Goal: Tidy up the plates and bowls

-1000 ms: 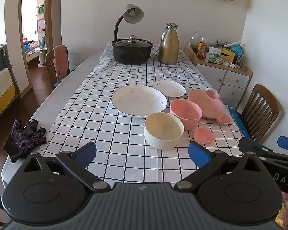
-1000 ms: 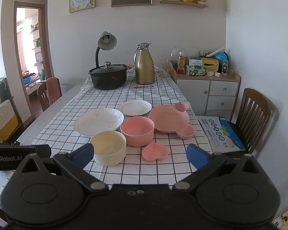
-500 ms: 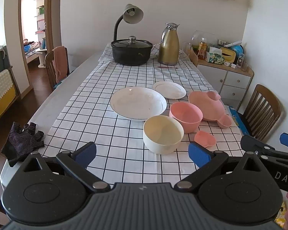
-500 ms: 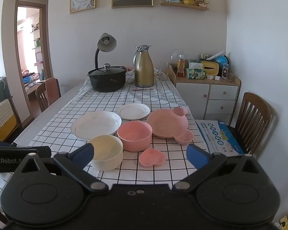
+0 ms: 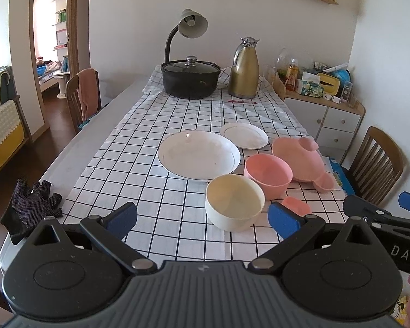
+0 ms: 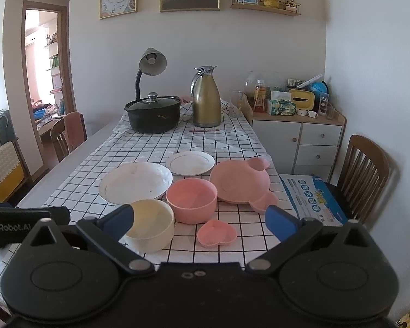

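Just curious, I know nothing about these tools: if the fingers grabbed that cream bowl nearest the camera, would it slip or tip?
The cream bowl looks smooth and glossy, so it may slip between the fingers. Its tall, straight wall and wide base suggest it would slide rather than tip if pushed. It looks rigid, possibly ceramic, so likely breakable if dropped.

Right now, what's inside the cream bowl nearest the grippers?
The cream bowl looks empty in the left wrist view: bare inner wall and bottom. In the right wrist view, the right gripper's finger covers part of its rim.

Cream bowl [image 5: 234, 201] sits beside pink bowl [image 5: 268, 171] (touching, apparently) on checked cloth [image 5: 150, 164].
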{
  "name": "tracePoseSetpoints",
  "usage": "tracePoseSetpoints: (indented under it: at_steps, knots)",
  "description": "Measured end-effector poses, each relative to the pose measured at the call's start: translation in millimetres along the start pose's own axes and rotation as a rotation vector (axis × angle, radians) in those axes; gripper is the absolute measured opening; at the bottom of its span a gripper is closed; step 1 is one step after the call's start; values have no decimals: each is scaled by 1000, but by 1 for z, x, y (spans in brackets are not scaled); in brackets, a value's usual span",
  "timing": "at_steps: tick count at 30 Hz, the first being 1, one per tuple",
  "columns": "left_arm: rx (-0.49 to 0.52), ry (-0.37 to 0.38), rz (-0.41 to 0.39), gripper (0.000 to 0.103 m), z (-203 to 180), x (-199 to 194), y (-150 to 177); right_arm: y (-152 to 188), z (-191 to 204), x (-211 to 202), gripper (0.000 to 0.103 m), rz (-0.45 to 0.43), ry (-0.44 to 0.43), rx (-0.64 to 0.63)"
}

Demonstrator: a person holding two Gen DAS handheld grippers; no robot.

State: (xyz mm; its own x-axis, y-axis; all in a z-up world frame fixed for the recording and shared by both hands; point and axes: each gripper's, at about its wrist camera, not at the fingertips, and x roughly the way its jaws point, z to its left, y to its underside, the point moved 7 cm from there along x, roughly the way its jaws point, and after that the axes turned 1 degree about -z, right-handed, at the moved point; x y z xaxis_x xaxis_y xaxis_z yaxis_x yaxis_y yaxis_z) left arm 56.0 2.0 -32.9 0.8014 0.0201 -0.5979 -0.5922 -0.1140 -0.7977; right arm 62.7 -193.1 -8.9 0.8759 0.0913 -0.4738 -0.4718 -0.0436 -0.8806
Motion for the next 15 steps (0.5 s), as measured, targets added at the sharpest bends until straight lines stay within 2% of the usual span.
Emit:
tracePoseSetpoints:
  at_steps: [15]
  knots:
    - [-14,0,24,103,-6,25,-7,-2,-1,23,102,27,-19,-48]
